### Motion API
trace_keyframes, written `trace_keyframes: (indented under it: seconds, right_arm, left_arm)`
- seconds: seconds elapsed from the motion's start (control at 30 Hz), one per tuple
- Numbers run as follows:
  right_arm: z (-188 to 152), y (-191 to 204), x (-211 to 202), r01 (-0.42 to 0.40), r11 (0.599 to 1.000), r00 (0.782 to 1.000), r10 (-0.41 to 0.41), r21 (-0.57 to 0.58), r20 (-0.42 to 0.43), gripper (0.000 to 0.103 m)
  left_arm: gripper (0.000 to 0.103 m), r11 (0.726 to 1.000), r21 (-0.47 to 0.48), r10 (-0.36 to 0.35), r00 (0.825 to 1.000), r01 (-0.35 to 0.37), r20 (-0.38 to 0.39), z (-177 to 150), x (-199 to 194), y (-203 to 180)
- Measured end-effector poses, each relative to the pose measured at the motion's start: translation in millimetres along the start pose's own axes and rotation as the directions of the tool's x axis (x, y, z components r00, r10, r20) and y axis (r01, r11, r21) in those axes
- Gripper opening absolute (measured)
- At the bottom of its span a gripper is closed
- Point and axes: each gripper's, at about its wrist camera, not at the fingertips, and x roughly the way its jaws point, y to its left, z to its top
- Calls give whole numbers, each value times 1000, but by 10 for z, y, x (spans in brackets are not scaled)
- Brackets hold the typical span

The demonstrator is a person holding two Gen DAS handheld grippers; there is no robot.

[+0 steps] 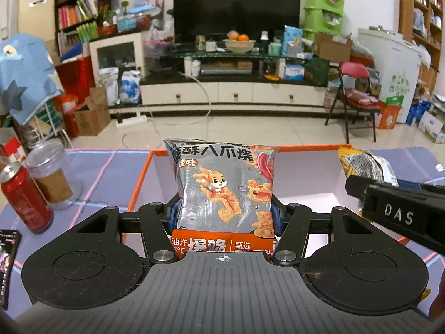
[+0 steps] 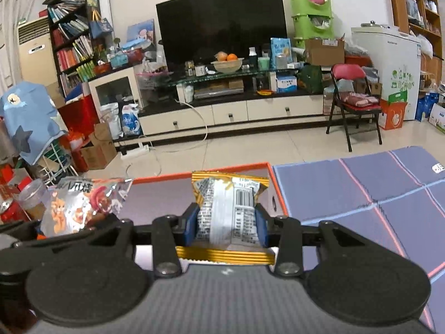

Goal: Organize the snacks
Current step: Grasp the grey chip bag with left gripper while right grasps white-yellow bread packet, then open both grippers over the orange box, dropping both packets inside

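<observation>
grey snack bag [image 1: 225, 189]: glossy foil | red can [image 1: 23, 197]: shiny metal | box [image 1: 139, 178]: matt card

A puffy silver snack bag [image 1: 225, 186] with a cartoon squirrel and a yellow-edged packet [image 2: 229, 214] stand upright over the orange-rimmed box [image 1: 139, 178].

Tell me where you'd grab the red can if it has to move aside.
Grip the red can across its round body near the middle, coming in level from the open near side. It stands upright, and the clear cup sits close on its far side, so a side-on approach from there looks blocked.
</observation>
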Motion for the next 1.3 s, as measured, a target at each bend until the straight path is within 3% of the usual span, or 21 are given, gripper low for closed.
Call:
trace_keyframes:
  seconds: [0.47,0.57,0.6,0.67,0.73,0.77,0.83,0.97,1.07,1.13,1.17,1.27,1.3]
  right_arm:
    - [-106,99,147,15,999,998,-16,-31,-60,42]
    - [-96,88,107,17,1000,999,-18,-21,-40,52]
    - [-73,67,57,8,1000,1000,-8,-7,-20,59]
    - [-5,8,-92,-12,1000,999,11,25,38,60]
    - [85,-78,-241,-1,999,996,-2,37,94,64]
    - [123,-135,-325,4,999,992,-9,44,122,66]
    - [155,-261,-486,8,999,985,-17,53,171,68]
    - [76,-494,-758,14,1000,977,-18,24,212,71]
    - [-107,-525,-926,-52,995,980,67,-82,185,73]
    - [-279,-404,-1017,-45,964,980,94,-260,177,73]
    - [-368,-334,-1035,-39,941,981,101,-337,167,76]
    - [-578,-228,-1001,-116,900,982,168,-421,90,102]
    - [-632,-189,-961,-128,887,983,173,-444,64,102]
  left_arm:
    - [49,998,-54,-32,998,29,-46,-24,136,161]
    - [50,995,-81,-60,998,57,-37,-20,152,235]
    - [53,992,-101,-78,996,74,-33,-22,147,270]
    - [64,987,-127,-102,995,101,-1,30,65,348]
    - [87,984,-147,-86,993,97,76,105,-123,436]
    - [90,983,-159,-71,990,89,119,139,-234,497]
    - [93,980,-179,-56,984,87,171,183,-410,635]
    - [93,973,-226,-5,983,47,184,151,-631,919]
    - [93,973,-228,19,986,19,166,34,-772,1102]
    - [93,981,-195,36,987,-5,157,-98,-882,1188]
    - [93,985,-170,44,988,-19,149,-171,-929,1230]
    - [93,987,-155,62,992,-45,111,-390,-970,1398]
    - [93,984,-173,59,993,-41,99,-466,-974,1479]
